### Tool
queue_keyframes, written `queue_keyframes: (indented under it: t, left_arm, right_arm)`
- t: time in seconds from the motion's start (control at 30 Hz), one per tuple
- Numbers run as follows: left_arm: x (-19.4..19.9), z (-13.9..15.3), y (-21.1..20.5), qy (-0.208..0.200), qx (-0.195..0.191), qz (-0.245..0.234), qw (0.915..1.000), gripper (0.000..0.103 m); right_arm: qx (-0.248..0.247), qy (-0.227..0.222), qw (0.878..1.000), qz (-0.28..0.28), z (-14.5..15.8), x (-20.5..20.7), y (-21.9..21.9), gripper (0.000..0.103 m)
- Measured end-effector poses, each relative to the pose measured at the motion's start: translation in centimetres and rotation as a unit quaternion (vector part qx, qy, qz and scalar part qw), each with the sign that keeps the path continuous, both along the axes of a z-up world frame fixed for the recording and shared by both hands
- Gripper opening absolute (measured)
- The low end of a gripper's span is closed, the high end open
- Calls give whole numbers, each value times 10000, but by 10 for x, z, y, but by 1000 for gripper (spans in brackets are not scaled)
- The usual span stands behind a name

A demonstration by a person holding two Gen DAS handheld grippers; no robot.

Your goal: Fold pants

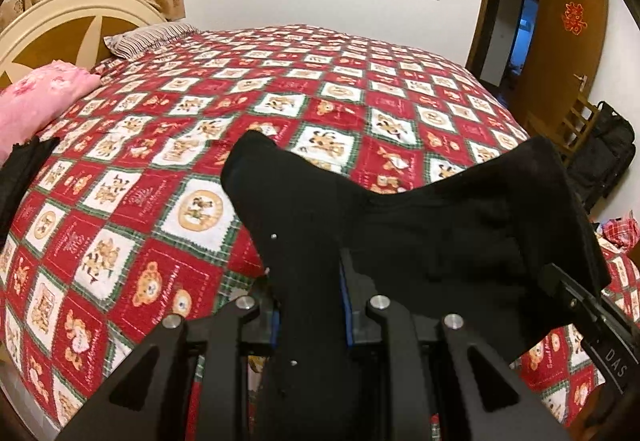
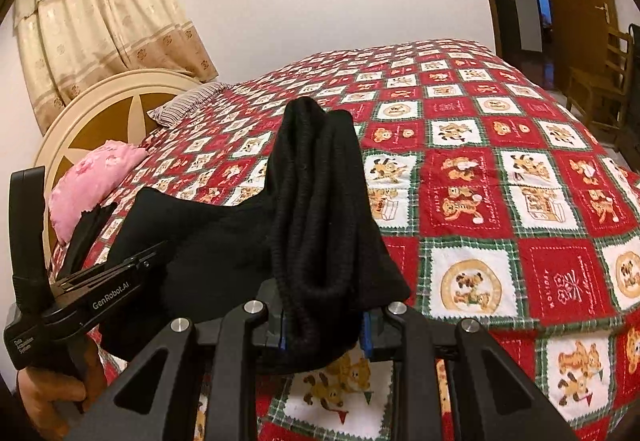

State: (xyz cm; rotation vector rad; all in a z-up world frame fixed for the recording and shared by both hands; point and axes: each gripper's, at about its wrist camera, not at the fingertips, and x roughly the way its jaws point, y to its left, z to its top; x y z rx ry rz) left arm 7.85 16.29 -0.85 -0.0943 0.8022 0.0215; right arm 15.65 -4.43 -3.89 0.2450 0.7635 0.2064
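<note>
Both claws clamp the black pants (image 1: 400,233) — left gripper (image 1: 310,305) and right gripper (image 2: 324,325) each on one end, lifted over the bed (image 2: 520,201), prob. to spread cloth flat before folding.

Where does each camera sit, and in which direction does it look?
Left wrist: on the left gripper, looking along its fingers over the bed toward the doorway; the black pants are clamped, and the right gripper shows.
Right wrist: on the right gripper, facing the headboard; the person's left hand shows.
Shared: pants, bed, pink pillow.
</note>
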Motion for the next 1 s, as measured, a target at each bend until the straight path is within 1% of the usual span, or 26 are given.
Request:
queue_keyframes:
  t: [0.07, 0.17, 0.27, 0.43, 0.6, 0.63, 0.73, 0.8, 0.9, 0.97, 1.0]
  left_arm:
    - [3, -3, -1, 20, 66, 24, 10000, 23]
    - [8, -13, -3, 137, 53, 47, 9999, 23]
    - [15, -23, -6, 258, 150, 51, 9995, 23]
    - [21, -35, -4, 386, 204, 123, 9990, 24]
    - [23, -46, -1, 516, 202, 188, 9983, 30]
    - [22, -48, -1, 519, 242, 182, 9982, 31]
    - [22, -49, -3, 501, 390, 186, 9978, 37]
    - [22, -49, -2, 496, 437, 241, 9975, 44]
    - [19, -48, 3, 507, 479, 316, 9971, 54]
    - [16, -47, 6, 486, 598, 389, 9963, 64]
    - [13, -46, 9, 464, 664, 435, 9958, 67]
  right_arm:
    - [-70, 122, 9999, 15, -9, 7, 0, 26]
    - [-128, 342, 9993, -17, -26, 18, -2, 26]
    - [-240, 510, 9984, -43, -37, 29, -4, 26]
    - [-390, 623, 9973, 30, -48, 38, -4, 27]
    - [-464, 532, 9974, 151, -56, 40, -7, 27]
    - [-459, 513, 9975, 168, -57, 39, -8, 27]
    - [-232, 589, 9979, 147, -59, 42, -14, 27]
    - [-96, 626, 9979, 144, -60, 42, -18, 27]
    - [-78, 639, 9978, 172, -59, 41, -18, 27]
    - [82, 662, 9976, 179, -60, 40, -22, 28]
    - [167, 672, 9974, 181, -60, 40, -25, 28]
